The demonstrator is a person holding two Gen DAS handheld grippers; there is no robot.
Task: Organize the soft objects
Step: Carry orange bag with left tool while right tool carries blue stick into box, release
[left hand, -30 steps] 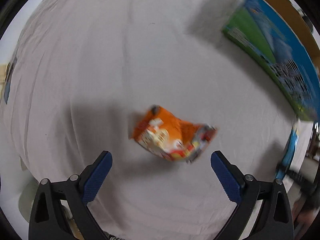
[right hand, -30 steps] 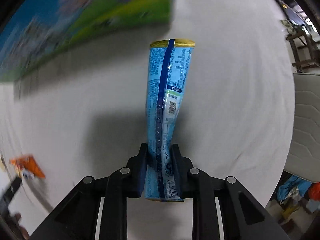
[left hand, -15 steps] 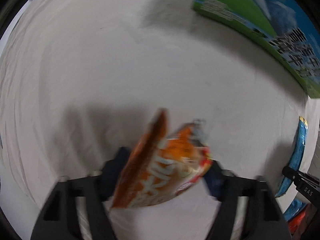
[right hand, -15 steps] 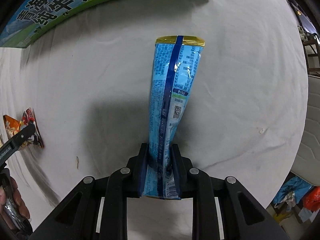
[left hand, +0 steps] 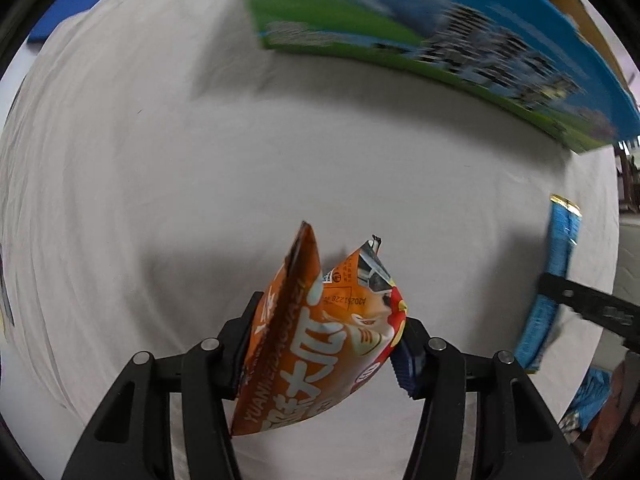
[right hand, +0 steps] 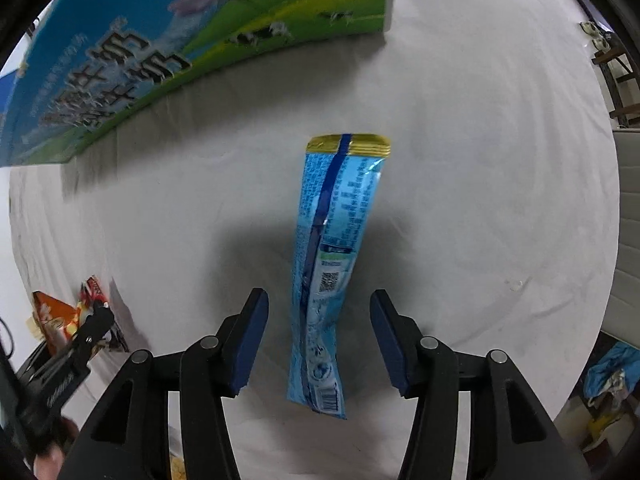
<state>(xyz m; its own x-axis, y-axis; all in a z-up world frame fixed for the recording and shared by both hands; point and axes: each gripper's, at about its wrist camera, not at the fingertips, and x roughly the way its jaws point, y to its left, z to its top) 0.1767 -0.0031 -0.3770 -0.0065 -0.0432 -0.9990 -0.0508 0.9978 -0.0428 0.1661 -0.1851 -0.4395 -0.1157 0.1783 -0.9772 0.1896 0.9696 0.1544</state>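
My left gripper (left hand: 324, 344) is shut on an orange snack bag (left hand: 320, 344) and holds it above the white cloth. The bag also shows at the left edge of the right wrist view (right hand: 68, 316). My right gripper (right hand: 318, 340) is open. A long blue packet (right hand: 332, 256) with a gold top seal stands between its blue pads without touching them. The same packet shows at the right of the left wrist view (left hand: 556, 280).
A large blue and green printed carton (left hand: 440, 36) stands at the back of the white cloth (left hand: 160, 160); it also fills the upper left of the right wrist view (right hand: 140, 60). A white padded seat (right hand: 628, 240) lies beyond the cloth's right edge.
My left gripper closed on the orange bag and lifted it off the cloth. My right gripper, shut on the blue packet before, has opened and the packet is free between its pads.
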